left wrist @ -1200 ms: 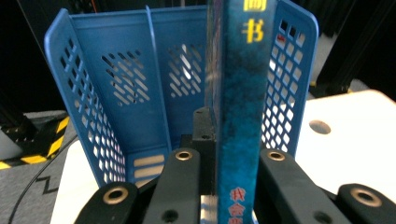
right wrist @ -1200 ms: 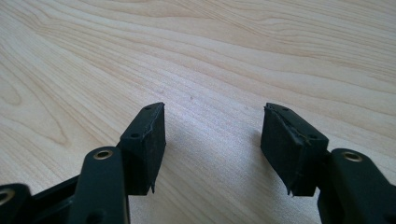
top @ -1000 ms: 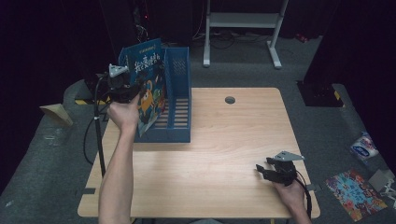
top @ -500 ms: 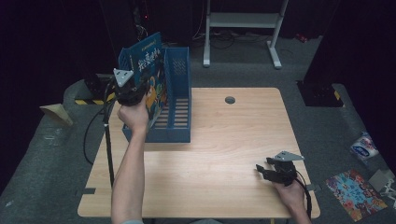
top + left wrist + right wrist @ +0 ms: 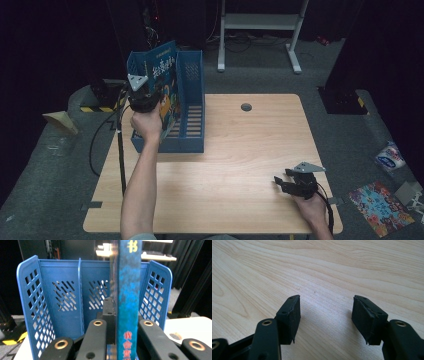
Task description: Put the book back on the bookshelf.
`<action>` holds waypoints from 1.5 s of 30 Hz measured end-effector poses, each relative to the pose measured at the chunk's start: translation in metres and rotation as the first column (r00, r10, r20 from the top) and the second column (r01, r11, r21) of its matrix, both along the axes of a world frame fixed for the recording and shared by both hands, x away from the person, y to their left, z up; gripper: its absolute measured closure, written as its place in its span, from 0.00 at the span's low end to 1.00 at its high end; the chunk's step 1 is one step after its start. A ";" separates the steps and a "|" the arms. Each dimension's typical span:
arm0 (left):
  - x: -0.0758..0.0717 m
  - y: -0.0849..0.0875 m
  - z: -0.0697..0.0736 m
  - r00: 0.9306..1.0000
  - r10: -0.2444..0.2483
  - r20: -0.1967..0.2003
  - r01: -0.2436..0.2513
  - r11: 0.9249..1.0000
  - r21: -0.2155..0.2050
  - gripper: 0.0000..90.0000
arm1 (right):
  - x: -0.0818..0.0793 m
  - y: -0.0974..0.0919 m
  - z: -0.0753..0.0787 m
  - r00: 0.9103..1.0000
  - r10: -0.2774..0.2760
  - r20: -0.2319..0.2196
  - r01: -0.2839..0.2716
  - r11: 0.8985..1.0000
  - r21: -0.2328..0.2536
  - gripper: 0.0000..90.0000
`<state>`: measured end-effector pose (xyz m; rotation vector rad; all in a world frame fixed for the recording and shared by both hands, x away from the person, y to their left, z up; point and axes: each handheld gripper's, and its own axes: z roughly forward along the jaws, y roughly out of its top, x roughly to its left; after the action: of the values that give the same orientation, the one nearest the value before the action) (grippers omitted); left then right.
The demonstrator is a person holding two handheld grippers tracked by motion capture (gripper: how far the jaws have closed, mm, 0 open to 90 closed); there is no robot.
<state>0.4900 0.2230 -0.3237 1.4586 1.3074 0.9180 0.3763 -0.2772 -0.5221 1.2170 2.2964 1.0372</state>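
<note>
A thin blue book (image 5: 168, 82) with a picture cover stands upright on its edge, partly down in the left bay of a blue perforated file rack (image 5: 193, 100) at the table's left rear. My left gripper (image 5: 145, 99) is shut on the book near its lower spine. In the left gripper view the book's spine (image 5: 127, 290) rises between the two jaws, with the rack's walls (image 5: 35, 292) on both sides and behind. My right gripper (image 5: 284, 184) rests low at the table's front right, open. Its pads (image 5: 292, 315) stand wide apart over bare wood.
The wooden table (image 5: 250, 150) has a round cable hole (image 5: 246, 107) at the rear. A cable (image 5: 120, 150) hangs off the left edge. On the floor at the right lie a colourful sheet (image 5: 382, 207) and a white packet (image 5: 390, 156). A white stand (image 5: 260, 22) is behind.
My left hand has moved right and down with the book, bringing it from beside the rack's left wall into the rack. The right gripper has stayed where it was.
</note>
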 end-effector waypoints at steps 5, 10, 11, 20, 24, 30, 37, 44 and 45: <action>0.003 0.002 0.016 0.998 -0.013 -0.067 0.014 1.000 0.010 0.89 | 0.000 0.000 0.000 1.000 0.004 0.004 -0.004 1.000 -0.004 0.45; 0.009 0.002 0.040 0.985 -0.048 -0.165 0.057 0.997 0.047 0.87 | 0.000 0.000 0.000 1.000 0.002 0.005 -0.002 1.000 -0.010 0.45; 0.010 0.001 0.042 0.981 -0.048 -0.187 0.061 0.996 0.061 0.87 | 0.000 0.000 0.000 1.000 0.004 0.007 -0.004 1.000 -0.011 0.45; 0.010 0.006 0.042 0.981 -0.043 -0.188 0.054 0.997 0.051 0.92 | 0.000 0.000 0.000 1.000 0.006 0.007 -0.006 1.000 -0.012 0.45; 0.006 -0.002 0.037 0.991 -0.024 -0.130 0.038 0.993 0.113 0.92 | 0.000 0.000 0.000 1.000 0.000 0.003 0.000 1.000 -0.005 0.45; -0.002 0.007 0.027 0.999 -0.025 -0.027 0.025 1.000 -0.006 0.92 | -0.001 0.000 0.000 1.000 -0.002 0.003 0.002 1.000 -0.011 0.44; -0.004 0.004 0.016 0.999 0.011 0.052 -0.011 1.000 -0.007 0.92 | -0.001 -0.001 0.000 1.000 -0.003 -0.003 0.003 1.000 0.001 0.44; 0.001 -0.004 0.009 0.995 0.010 0.101 -0.007 0.999 -0.033 0.92 | -0.001 -0.001 0.000 1.000 -0.004 -0.005 0.004 1.000 0.002 0.43; 0.002 -0.005 0.007 0.993 0.016 0.114 -0.011 0.999 -0.045 0.92 | -0.001 -0.001 0.000 1.000 -0.004 -0.005 0.004 1.000 0.002 0.43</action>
<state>0.4917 0.2178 -0.3167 1.3447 1.2465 0.9614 0.3752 -0.2779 -0.5219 1.2262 2.2964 1.0359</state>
